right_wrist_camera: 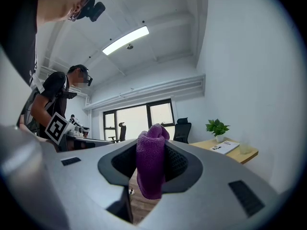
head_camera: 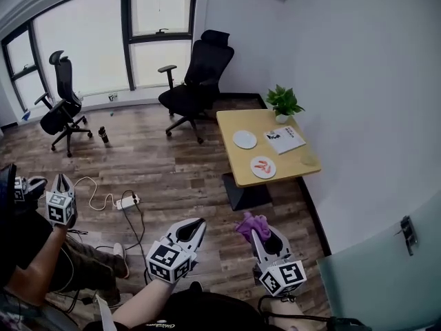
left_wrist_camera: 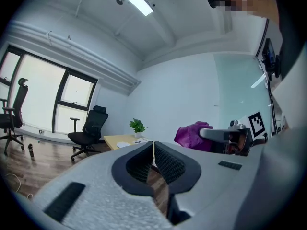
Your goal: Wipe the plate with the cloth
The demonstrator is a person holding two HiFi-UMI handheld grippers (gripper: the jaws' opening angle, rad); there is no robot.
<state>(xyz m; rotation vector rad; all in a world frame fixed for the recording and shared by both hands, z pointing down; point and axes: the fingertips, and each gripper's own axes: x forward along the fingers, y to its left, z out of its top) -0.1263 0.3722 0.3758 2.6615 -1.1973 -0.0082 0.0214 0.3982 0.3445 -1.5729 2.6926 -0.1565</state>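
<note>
A small wooden table (head_camera: 238,164) stands by the right wall, well ahead of both grippers. On it lie a clean white plate (head_camera: 244,139) and a white plate with red-orange smears (head_camera: 262,167). My right gripper (head_camera: 253,232) is held low over the floor, shut on a purple cloth (head_camera: 248,224). In the right gripper view the cloth (right_wrist_camera: 151,164) hangs bunched between the jaws. My left gripper (head_camera: 199,224) is beside it to the left, shut with nothing in it, its pads (left_wrist_camera: 165,162) touching at the tip. The left gripper view shows the cloth (left_wrist_camera: 194,135) off to the right.
A book (head_camera: 284,139), a potted plant (head_camera: 283,102) and a glass (head_camera: 309,158) share the table. Two office chairs (head_camera: 200,74) (head_camera: 60,105), a bottle (head_camera: 103,135) and a power strip (head_camera: 127,201) with cables are on the wood floor. Another person's gripper (head_camera: 60,205) is at far left.
</note>
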